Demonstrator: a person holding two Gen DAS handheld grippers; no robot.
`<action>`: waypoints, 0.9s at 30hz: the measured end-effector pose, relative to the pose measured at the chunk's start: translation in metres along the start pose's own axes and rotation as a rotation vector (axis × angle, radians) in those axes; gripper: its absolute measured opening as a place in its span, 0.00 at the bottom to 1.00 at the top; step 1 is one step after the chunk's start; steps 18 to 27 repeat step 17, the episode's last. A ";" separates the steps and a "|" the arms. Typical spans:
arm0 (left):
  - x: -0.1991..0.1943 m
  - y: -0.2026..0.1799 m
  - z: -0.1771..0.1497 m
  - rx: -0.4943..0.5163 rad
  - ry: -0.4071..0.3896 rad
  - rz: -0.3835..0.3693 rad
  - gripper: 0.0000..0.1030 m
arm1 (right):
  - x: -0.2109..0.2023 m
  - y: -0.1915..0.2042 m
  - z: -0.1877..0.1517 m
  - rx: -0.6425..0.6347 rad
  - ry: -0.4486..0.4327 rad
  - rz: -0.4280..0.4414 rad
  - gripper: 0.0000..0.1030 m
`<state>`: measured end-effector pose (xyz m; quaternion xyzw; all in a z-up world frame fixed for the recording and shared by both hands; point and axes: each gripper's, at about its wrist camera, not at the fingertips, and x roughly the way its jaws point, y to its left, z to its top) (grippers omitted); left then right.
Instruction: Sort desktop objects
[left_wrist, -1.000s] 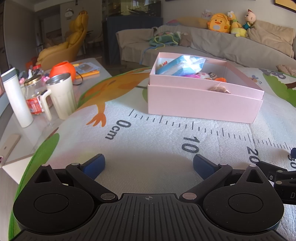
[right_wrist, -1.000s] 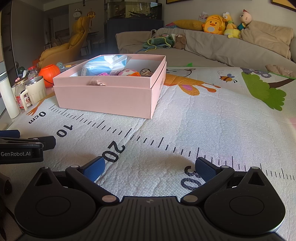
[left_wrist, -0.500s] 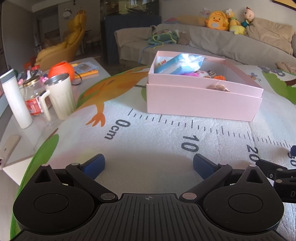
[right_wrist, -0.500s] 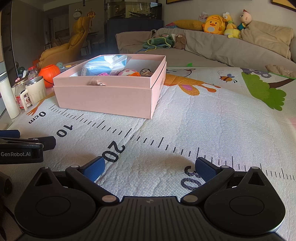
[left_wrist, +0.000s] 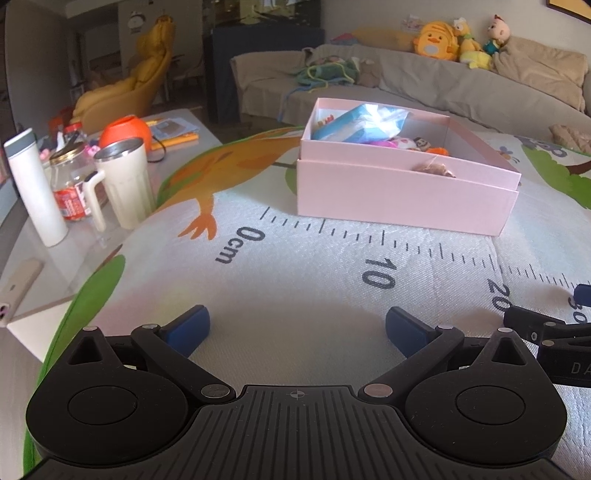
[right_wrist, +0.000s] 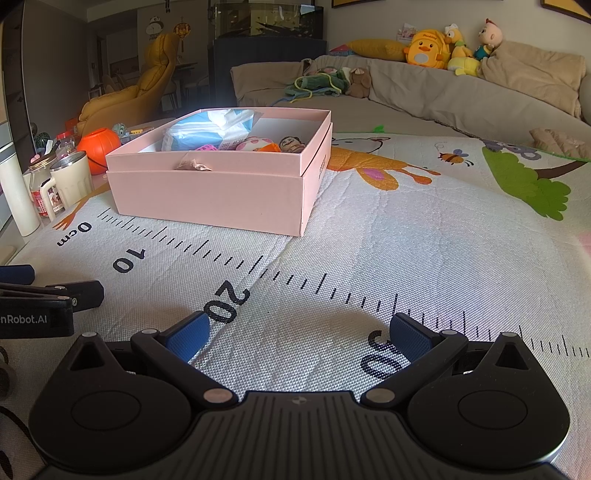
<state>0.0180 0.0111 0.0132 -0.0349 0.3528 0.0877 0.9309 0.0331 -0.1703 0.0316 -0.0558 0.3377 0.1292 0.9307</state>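
Observation:
A pink box (left_wrist: 402, 195) sits on the play mat (left_wrist: 295, 273), also in the right wrist view (right_wrist: 210, 192). It holds a blue-white tissue pack (left_wrist: 365, 122), small toys (right_wrist: 258, 144) and a crumpled brown scrap (left_wrist: 436, 170). My left gripper (left_wrist: 297, 326) is open and empty, low over the mat near the "0cm" and "10" marks. My right gripper (right_wrist: 299, 334) is open and empty, between the "20" and "30" marks. Each gripper shows at the edge of the other's view.
On the side table at left stand a white bottle (left_wrist: 35, 188), a glass jar (left_wrist: 70, 184), a cream mug (left_wrist: 125, 184) and an orange ball-shaped pot (left_wrist: 123, 131). A phone (left_wrist: 16, 288) lies near the table edge. A sofa (right_wrist: 461, 96) with plush toys runs behind.
The left wrist view has shifted slightly, so the pink box sits a little lower and left. The right gripper has not moved. Both stay open.

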 end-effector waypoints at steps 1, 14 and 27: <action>-0.001 0.001 -0.001 -0.003 -0.001 0.000 1.00 | 0.000 0.000 0.000 0.000 0.000 0.000 1.00; 0.001 0.001 -0.001 -0.005 -0.003 -0.006 1.00 | 0.000 0.000 0.000 0.000 0.000 0.000 1.00; 0.001 0.000 0.000 -0.002 -0.003 -0.001 1.00 | 0.000 0.000 0.000 0.000 0.000 0.000 1.00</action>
